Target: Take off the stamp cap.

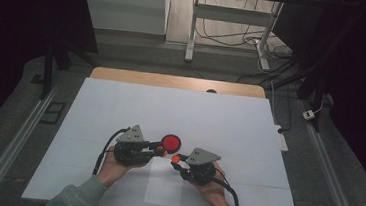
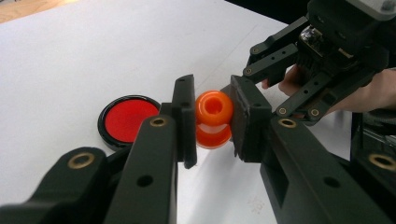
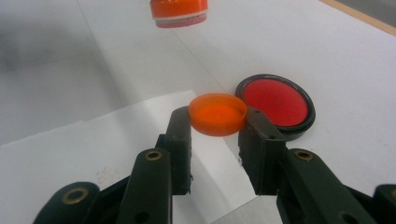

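White-covered table [image 1: 120, 107]: left hand-held gripper [image 2: 212, 119] pinches small orange bottle [image 2: 213, 119] at neck; right hand-held gripper [image 3: 217, 123] clamps its light, rigid, likely slippery cap [image 3: 217, 113] by rim.

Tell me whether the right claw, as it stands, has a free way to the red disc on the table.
Probably not yet: the right claw is shut on an orange cap. The red disc lies close, unobstructed.

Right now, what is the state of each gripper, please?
Left gripper: shut on the orange bottle, held by its neck.
Right gripper: shut on the orange cap, open side up.
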Tool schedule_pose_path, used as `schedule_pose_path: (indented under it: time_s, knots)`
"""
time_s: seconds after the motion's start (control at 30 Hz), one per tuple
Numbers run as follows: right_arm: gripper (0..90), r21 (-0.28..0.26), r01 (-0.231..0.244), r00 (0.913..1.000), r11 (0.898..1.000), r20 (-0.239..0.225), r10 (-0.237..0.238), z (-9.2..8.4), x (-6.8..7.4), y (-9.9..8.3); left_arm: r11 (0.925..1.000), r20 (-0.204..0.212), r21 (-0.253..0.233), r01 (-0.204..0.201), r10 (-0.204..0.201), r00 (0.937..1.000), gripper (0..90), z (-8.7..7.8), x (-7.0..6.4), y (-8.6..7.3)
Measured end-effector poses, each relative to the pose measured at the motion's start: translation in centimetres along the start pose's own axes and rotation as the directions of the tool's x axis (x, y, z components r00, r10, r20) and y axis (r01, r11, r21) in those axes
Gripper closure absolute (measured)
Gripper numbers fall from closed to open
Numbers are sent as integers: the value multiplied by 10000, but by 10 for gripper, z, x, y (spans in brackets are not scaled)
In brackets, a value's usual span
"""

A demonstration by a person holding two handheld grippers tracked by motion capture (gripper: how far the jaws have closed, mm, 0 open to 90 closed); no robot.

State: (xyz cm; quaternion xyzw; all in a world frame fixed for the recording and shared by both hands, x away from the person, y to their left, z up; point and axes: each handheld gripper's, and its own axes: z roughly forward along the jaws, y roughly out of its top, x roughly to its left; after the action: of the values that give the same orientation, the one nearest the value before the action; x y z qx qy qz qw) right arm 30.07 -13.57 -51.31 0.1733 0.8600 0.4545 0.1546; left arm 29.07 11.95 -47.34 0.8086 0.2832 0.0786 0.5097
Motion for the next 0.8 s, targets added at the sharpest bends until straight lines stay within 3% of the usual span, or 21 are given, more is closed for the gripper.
schedule_pose_path:
  time_s: [0.53, 0.8]
  knots:
    - [648, -250, -302, 9988, 9992, 372, 311, -13, -5, -4, 9999, 36, 146, -11, 10, 10000, 727, 2, 0, 0]
    - [648, -403, -581, 9950, 9975, 793, 612, -30, -12, -11, 9999, 75, 169, 21, -22, 10000, 727, 3, 0, -1]
